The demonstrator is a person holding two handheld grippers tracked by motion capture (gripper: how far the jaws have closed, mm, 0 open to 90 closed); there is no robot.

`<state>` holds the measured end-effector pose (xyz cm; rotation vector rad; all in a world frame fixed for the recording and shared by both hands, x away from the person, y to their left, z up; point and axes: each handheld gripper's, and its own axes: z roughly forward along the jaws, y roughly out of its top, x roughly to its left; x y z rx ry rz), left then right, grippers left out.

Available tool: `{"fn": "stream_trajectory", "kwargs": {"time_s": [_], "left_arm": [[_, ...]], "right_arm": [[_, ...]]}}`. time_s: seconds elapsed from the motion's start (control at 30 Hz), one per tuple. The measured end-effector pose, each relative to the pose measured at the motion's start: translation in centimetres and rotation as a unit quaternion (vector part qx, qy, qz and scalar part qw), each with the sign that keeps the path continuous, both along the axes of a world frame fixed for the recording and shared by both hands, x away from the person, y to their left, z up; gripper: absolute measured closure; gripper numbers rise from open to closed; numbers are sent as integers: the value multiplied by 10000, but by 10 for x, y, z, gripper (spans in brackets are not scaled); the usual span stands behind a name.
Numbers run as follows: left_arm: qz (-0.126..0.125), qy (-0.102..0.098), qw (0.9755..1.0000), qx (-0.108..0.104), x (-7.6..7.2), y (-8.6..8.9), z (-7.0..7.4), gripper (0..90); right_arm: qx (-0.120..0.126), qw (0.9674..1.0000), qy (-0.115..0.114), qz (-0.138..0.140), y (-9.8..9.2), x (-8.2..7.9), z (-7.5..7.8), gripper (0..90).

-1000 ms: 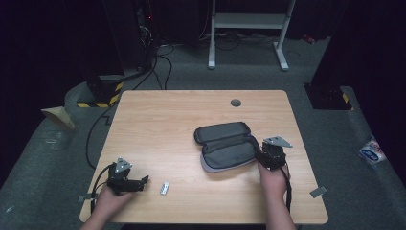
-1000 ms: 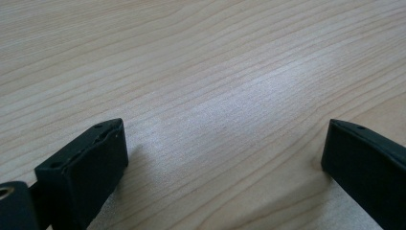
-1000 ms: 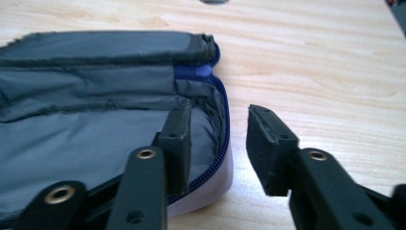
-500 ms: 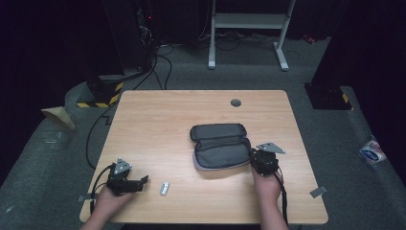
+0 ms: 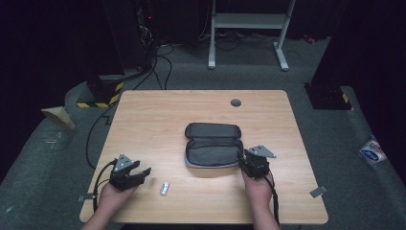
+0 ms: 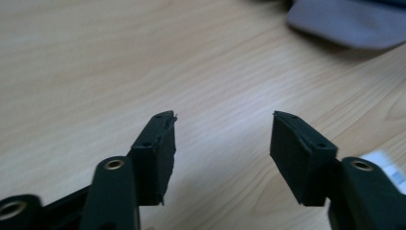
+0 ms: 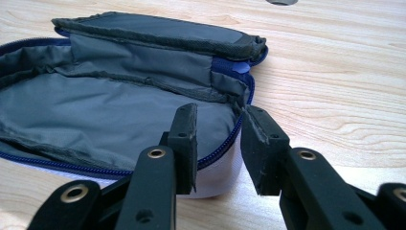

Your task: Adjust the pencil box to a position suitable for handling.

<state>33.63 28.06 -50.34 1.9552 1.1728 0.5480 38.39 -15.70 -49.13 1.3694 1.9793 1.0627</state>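
An open grey pouch [image 5: 213, 146] with a blue zipper lies in the middle of the wooden table [image 5: 158, 120], its lid folded back on the far side. My right gripper [image 5: 245, 161] stands at the pouch's right end. In the right gripper view its jaws [image 7: 220, 112] straddle the pouch's rim [image 7: 230, 141], one inside and one outside; they have just been opening and the pads stand off the fabric. My left gripper [image 5: 142, 171] rests near the front left, jaws [image 6: 223, 117] apart with nothing between them; they have just been closing. A small white object [image 5: 165, 188] lies beside it.
A round grey grommet [image 5: 235, 102] sits near the table's far edge. A white desk frame [image 5: 249, 28] stands on the floor behind, cables and a yellow-black striped block [image 5: 98, 98] at the far left, and a white packet [image 5: 371, 152] on the floor at the right.
The pouch slid to the left and squared up along with my right gripper, which moved left and nearer. The left gripper stayed in place while its jaws narrowed.
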Motion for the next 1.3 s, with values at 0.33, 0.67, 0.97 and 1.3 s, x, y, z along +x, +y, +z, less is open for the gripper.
{"fn": "stream_trajectory", "kwargs": {"time_s": [0.33, 0.67, 0.97, 1.3], "left_arm": [[-246, -211, 9986, -428, 32, -66, 27, 532], [-370, 5, 9971, -672, 57, -120, 26, 529], [-253, 333, 9978, -515, 66, -129, 13, 651], [-54, 295, 9987, -403, 60, -106, 10, 748]], "right_arm": [[24, 10000, -1, -35, -3, 4, 0, 663], [93, 9999, 124, -47, -5, 9, -3, 667], [132, 9997, 202, 50, -3, 13, -6, 740], [115, 9994, 252, 210, 19, 20, -10, 788]]}}
